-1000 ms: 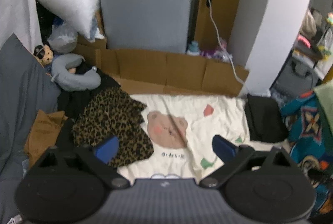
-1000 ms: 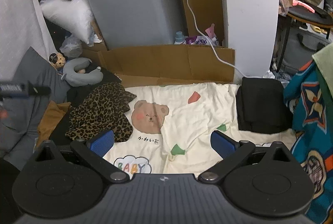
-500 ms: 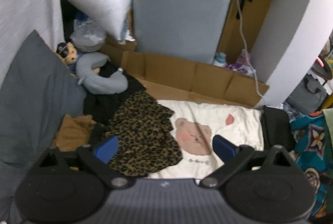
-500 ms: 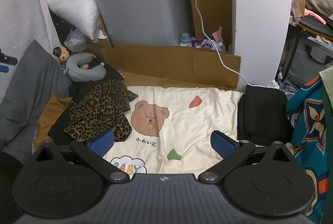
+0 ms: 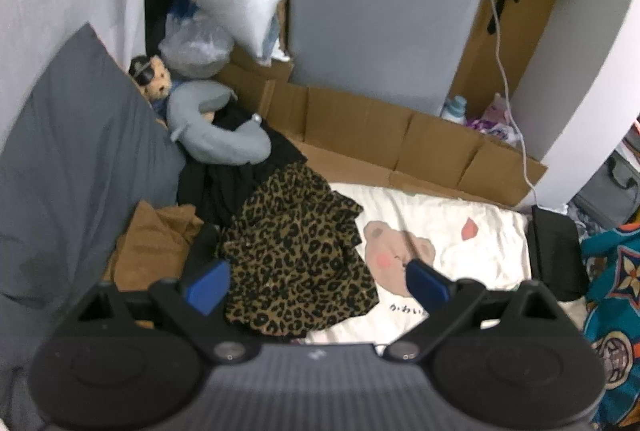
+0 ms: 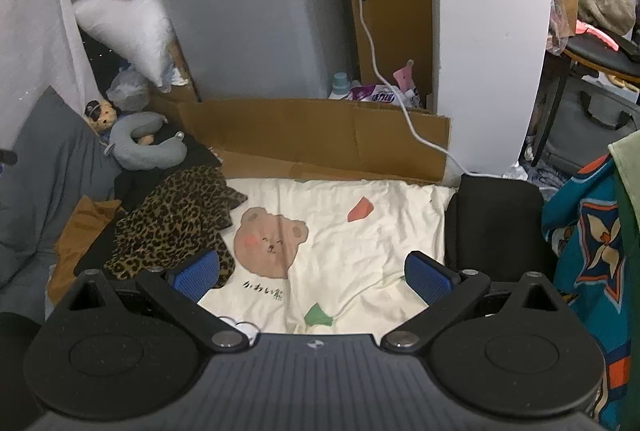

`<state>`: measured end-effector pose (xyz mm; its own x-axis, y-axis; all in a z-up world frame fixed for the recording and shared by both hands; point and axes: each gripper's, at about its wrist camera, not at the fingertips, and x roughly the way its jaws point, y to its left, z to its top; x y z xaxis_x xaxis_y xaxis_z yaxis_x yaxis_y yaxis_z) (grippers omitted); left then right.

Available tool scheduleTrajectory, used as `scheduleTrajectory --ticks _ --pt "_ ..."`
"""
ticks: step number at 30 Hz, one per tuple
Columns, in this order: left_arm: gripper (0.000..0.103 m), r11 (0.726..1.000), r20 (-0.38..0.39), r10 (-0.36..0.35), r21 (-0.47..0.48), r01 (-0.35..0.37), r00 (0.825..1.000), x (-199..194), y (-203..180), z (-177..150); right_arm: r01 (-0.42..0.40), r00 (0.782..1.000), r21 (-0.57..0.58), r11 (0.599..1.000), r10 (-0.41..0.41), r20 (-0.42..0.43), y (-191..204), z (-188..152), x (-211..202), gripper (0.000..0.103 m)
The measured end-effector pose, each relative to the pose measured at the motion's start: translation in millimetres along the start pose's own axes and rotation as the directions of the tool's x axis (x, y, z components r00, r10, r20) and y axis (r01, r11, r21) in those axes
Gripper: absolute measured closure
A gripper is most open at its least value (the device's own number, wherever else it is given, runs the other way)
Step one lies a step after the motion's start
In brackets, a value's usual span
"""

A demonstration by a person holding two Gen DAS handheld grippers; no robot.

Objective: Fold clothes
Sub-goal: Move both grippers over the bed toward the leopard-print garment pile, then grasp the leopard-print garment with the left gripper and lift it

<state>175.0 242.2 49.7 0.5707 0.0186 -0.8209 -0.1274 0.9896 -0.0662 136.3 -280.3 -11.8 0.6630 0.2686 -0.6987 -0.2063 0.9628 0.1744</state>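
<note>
Left hand-held gripper (image 5: 318, 281) hangs with its blue pads wide apart and empty, above the leopard-print garment (image 5: 298, 255). That garment lies crumpled in loose folds at the left edge of the cream bear-print sheet (image 6: 360, 231), its hem overlapping the sheet and its far side resting on a black garment (image 5: 236, 187). The right hand-held gripper (image 6: 314, 277) is likewise spread and holding nothing, over the sheet's open middle. A folded black stack (image 6: 496, 219) borders the sheet on the right, cardboard (image 6: 320, 135) at the far edge, and a grey pillow (image 5: 68, 159) on the left.
</note>
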Motion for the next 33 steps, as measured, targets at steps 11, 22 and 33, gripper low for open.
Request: scheduleTrajectory --ticks 11,22,33 --pt "0.007 0.991 -0.059 0.03 -0.126 -0.037 0.998 75.9 25.8 -44.7 -0.036 0.999 -0.01 0.999 0.036 0.001 -4.5 2.0 43.0 0.001" --pt "0.011 0.957 -0.05 0.049 -0.285 -0.061 0.998 133.8 54.4 -78.1 -0.083 0.996 -0.054 0.995 0.081 -0.031 4.0 -8.6 89.6 0.001" --pt "0.019 0.898 -0.097 0.032 -0.434 -0.071 0.995 208.3 83.1 -118.0 -0.147 0.988 -0.188 0.971 0.133 -0.081 38.5 -7.8 126.2 0.001"
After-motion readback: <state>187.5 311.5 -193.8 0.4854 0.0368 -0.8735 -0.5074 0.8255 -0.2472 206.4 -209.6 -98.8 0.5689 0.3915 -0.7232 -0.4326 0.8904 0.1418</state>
